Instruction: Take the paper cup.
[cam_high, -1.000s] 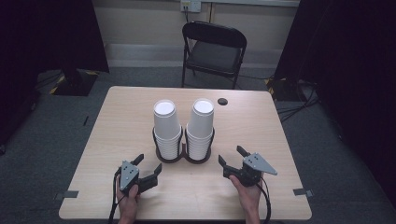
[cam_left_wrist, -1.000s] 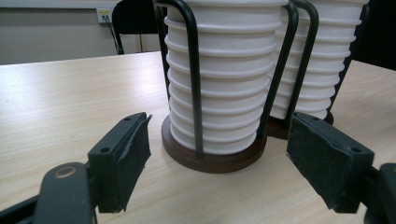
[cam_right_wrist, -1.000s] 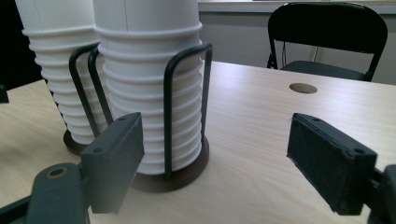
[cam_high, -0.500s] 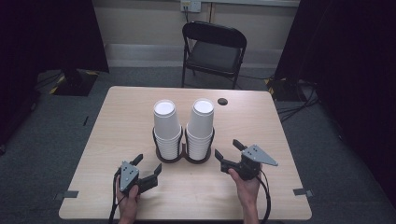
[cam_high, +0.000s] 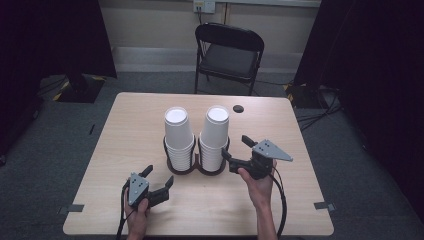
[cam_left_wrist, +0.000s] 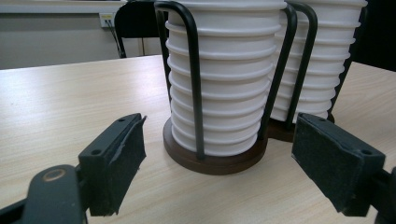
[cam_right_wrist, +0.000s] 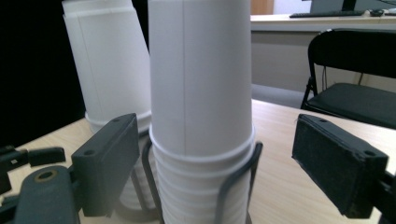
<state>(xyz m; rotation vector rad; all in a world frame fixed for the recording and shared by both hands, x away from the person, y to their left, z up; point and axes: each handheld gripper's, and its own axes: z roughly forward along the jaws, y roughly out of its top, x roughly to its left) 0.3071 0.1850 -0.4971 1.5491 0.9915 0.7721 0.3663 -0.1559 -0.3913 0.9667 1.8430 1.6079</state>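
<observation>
Right gripper (cam_high: 235, 149) open, jaws flanking right cup stack (cam_high: 216, 131): close squarely on top cup only, lift straight. Left gripper (cam_high: 159, 180) open, idle.

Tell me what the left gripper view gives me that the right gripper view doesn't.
Left gripper view: the holder's brown base and the ribbed cup rims low in the near stack. Right gripper view: the top cup's smooth wall above the wire, and the chair seat. Both: two cup stacks, tabletop, and open tongs framing a stack.
</observation>
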